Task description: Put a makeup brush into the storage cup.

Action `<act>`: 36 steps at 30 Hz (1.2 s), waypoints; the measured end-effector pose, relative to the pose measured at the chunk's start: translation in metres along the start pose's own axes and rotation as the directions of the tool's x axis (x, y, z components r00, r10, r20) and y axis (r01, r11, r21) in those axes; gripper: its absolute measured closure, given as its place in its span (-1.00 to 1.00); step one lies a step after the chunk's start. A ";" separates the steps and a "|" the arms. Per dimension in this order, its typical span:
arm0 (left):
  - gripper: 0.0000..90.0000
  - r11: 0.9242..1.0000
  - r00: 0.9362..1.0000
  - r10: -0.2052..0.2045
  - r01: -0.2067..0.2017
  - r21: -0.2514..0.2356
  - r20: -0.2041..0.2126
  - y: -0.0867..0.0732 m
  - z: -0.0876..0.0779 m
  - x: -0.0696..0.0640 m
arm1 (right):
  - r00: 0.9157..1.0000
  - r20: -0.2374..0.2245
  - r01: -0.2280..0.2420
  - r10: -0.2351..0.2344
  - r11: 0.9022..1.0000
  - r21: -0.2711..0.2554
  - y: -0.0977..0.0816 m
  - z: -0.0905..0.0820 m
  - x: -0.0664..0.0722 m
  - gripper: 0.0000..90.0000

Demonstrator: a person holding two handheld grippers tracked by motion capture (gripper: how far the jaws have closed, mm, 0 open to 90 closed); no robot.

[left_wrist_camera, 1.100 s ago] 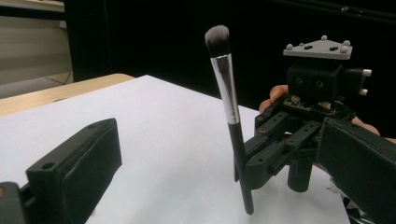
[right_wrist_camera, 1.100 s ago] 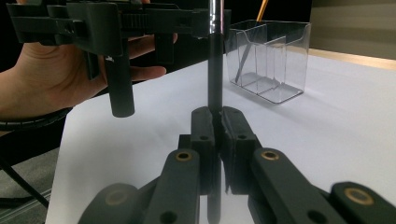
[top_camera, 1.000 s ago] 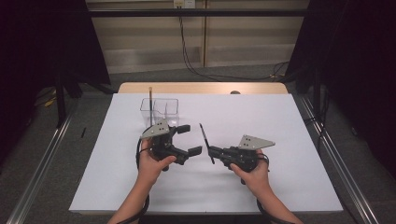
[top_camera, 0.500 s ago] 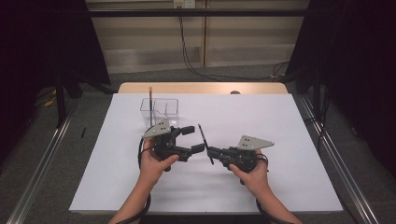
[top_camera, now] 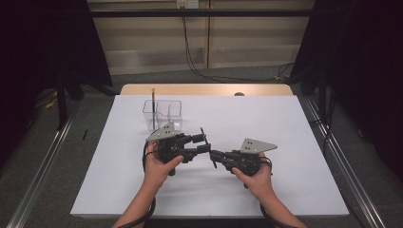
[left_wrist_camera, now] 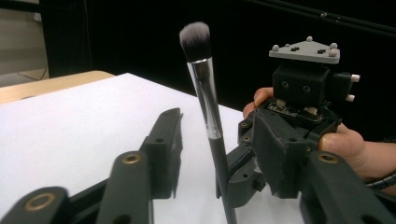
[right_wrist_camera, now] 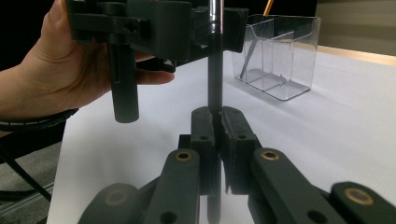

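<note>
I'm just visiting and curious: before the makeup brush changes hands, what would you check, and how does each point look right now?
1. Right gripper clamped on the brush handle: ok.
2. Brush between the left gripper jaws: ok.
3. Left jaws, which have just been closing, pressing on the brush: not ok, a gap remains.
4. Brush upright, bristles up: ok.
5. Clear organizer on the white sheet, away from both grippers: ok.

A white-topped bench point(top_camera: 294, 142) stands on grey floor point(top_camera: 52, 161); black curtains point(top_camera: 43, 42) hang at nine and three o'clock, a pale wall point(top_camera: 247, 33) at twelve.
</note>
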State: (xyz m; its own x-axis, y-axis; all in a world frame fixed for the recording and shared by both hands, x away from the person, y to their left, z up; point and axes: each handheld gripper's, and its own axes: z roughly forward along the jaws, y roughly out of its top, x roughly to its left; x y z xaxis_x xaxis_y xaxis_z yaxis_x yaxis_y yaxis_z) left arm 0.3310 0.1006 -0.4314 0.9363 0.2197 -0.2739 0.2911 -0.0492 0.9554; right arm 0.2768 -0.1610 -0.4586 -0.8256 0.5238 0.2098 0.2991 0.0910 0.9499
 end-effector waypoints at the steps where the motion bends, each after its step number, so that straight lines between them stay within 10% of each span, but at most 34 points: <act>1: 0.27 1.000 1.000 0.000 0.000 0.001 -0.001 0.000 0.000 0.000 | 1.000 -0.002 0.001 -0.001 1.000 0.002 0.000 0.000 0.000 0.88; 18: 0.80 1.000 1.000 -0.027 0.028 -0.014 0.010 -0.004 0.001 -0.001 | 1.000 -0.005 0.006 -0.006 1.000 -0.006 0.001 0.000 0.002 0.88; 36: 0.86 1.000 1.000 -0.012 0.013 -0.019 0.024 -0.002 0.001 -0.004 | 1.000 -0.013 0.002 -0.002 1.000 -0.005 0.000 0.001 0.003 0.83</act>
State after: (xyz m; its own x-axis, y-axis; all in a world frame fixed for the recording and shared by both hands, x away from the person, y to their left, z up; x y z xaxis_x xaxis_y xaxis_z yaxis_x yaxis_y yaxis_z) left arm 0.3269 0.0994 -0.4328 0.9371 0.1966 -0.2884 0.2994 -0.0280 0.9537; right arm 0.2747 -0.1580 -0.4580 -0.8323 0.5127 0.2109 0.2951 0.0878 0.9514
